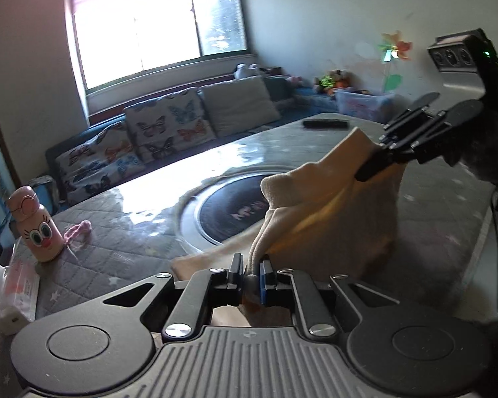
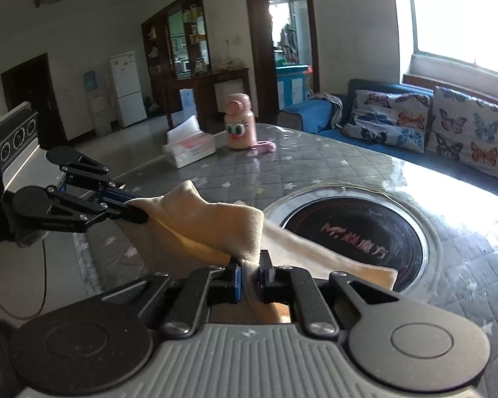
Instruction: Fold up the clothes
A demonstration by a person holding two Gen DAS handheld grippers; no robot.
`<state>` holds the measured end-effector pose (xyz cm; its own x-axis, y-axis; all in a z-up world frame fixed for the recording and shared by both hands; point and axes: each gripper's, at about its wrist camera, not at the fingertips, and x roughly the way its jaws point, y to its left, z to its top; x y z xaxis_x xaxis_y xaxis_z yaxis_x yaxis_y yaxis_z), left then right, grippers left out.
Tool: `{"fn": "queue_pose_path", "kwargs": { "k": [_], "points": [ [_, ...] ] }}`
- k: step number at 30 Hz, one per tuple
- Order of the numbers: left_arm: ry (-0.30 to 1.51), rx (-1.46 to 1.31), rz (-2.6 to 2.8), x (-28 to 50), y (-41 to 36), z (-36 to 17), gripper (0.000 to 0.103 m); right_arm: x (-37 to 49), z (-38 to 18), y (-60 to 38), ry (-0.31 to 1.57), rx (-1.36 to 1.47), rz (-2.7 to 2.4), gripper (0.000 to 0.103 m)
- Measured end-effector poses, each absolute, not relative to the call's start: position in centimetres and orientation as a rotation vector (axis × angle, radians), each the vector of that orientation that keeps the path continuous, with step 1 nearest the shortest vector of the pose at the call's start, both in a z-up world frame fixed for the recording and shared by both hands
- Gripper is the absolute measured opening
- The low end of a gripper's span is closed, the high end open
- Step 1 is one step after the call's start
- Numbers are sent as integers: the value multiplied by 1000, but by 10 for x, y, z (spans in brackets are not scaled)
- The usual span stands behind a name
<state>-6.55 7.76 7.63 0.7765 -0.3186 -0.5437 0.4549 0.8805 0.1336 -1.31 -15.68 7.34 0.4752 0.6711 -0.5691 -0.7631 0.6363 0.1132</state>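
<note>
A cream-coloured cloth [image 1: 335, 205] hangs lifted above the grey quilted table [image 1: 123, 232], stretched between both grippers. My left gripper [image 1: 251, 273] is shut on one bunched edge of the cloth close to its camera. In the left wrist view my right gripper [image 1: 370, 165] comes in from the right and pinches the opposite corner. In the right wrist view my right gripper [image 2: 250, 273] is shut on the cloth [image 2: 215, 225], and my left gripper [image 2: 139, 210] grips the far corner at the left. The cloth's lower edge trails over the table.
A round dark inset hob [image 2: 352, 235] sits in the middle of the table. A pink cartoon-face bottle [image 2: 239, 122], a pink band [image 2: 264, 146] and a tissue pack [image 2: 189, 149] stand at the table's far end. A black remote [image 1: 324, 123] lies beyond. A sofa with butterfly cushions [image 1: 169, 129] runs alongside.
</note>
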Motion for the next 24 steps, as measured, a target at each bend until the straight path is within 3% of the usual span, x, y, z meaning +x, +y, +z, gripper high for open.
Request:
{"fn": "queue_pose_path", "kwargs": {
  "k": [12, 14, 15, 24],
  "points": [
    [677, 250, -276, 46, 77, 19, 10, 94, 12, -118, 738, -153, 761, 10],
    [699, 250, -252, 52, 77, 8, 10, 100, -3, -115, 751, -147, 739, 15],
    [706, 256, -238, 53, 78, 4, 12, 102, -8, -115, 755, -138, 722, 23],
    [713, 219, -191, 52, 86, 3, 24, 101, -13, -158, 761, -65, 605, 26]
  ]
}}
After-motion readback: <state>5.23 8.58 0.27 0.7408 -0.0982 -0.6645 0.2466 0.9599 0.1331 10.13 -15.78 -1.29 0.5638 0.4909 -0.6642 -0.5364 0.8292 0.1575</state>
